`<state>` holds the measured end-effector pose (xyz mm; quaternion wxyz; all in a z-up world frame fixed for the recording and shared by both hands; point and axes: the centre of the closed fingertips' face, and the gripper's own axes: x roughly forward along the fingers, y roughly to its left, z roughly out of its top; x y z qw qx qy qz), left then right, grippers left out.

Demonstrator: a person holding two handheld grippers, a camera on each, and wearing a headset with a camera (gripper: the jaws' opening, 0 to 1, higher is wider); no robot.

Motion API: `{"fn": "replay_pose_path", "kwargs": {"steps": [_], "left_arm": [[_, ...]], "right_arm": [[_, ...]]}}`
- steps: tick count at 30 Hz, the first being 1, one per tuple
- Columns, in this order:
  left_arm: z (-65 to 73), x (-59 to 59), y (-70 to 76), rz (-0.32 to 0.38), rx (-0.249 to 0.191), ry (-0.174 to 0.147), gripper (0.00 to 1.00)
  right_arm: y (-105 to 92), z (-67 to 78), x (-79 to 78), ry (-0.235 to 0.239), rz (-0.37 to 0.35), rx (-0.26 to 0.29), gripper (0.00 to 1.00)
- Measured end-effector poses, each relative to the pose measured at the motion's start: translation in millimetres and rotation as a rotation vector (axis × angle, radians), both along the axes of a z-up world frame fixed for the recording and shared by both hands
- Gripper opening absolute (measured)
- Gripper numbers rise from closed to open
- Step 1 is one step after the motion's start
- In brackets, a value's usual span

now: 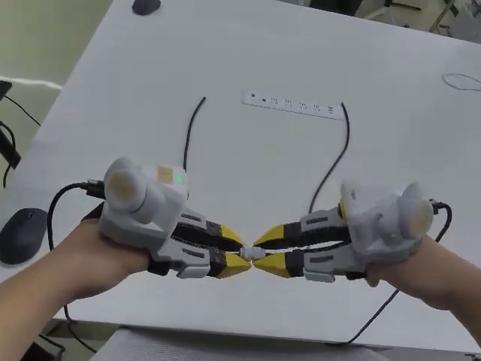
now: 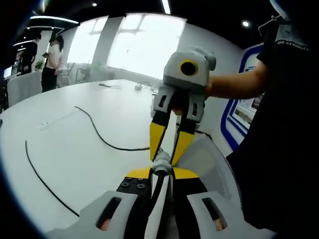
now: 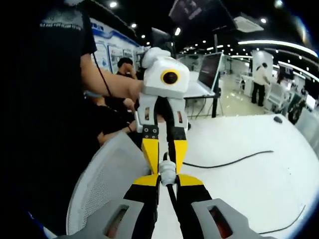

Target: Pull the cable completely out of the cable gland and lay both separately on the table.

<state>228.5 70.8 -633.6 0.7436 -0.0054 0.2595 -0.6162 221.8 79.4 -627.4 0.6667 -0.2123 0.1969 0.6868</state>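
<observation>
A small white cable gland [image 1: 252, 254] hangs just above the near table edge, right where my two grippers meet tip to tip. My left gripper [image 1: 239, 256] comes from the left and is shut on the gland [image 2: 161, 163]. My right gripper [image 1: 267, 257] comes from the right and is shut on the thin black cable [image 3: 172, 199], which runs back between its jaws behind the gland [image 3: 167, 173]. Black cable [image 1: 331, 169] trails over the white table behind the right gripper. Another stretch [image 1: 192, 128] lies behind the left one.
A white power strip [image 1: 289, 103] lies mid-table, a dark mouse [image 1: 22, 233] at the left edge and a dark object [image 1: 145, 6] at the far end. A white mesh chair [image 3: 104, 184] stands below the grippers. People stand in the background.
</observation>
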Motion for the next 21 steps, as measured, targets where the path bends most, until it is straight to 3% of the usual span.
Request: {"fn": "replay_pose_path", "kwargs": {"steps": [4,7,17,21], "left_arm": [[-0.4,-5.4,-1.0,-0.005,-0.014,0.025,0.14],[-0.1,-7.5,-1.5,-0.005,-0.019,0.033,0.14],[1.1,-8.1,-3.8,-0.009,-0.014,0.027,0.14],[2.7,-8.6,-4.9,-0.007,-0.017,0.019,0.14]], "right_arm": [[-0.5,-2.4,-6.4,-0.135,0.038,-0.062,0.08],[-1.4,-3.2,-7.6,-0.201,0.059,-0.09,0.08],[-4.1,-3.0,-7.6,-0.183,0.034,-0.09,0.08],[-4.7,-2.2,-7.1,-0.145,0.001,-0.085,0.08]]}}
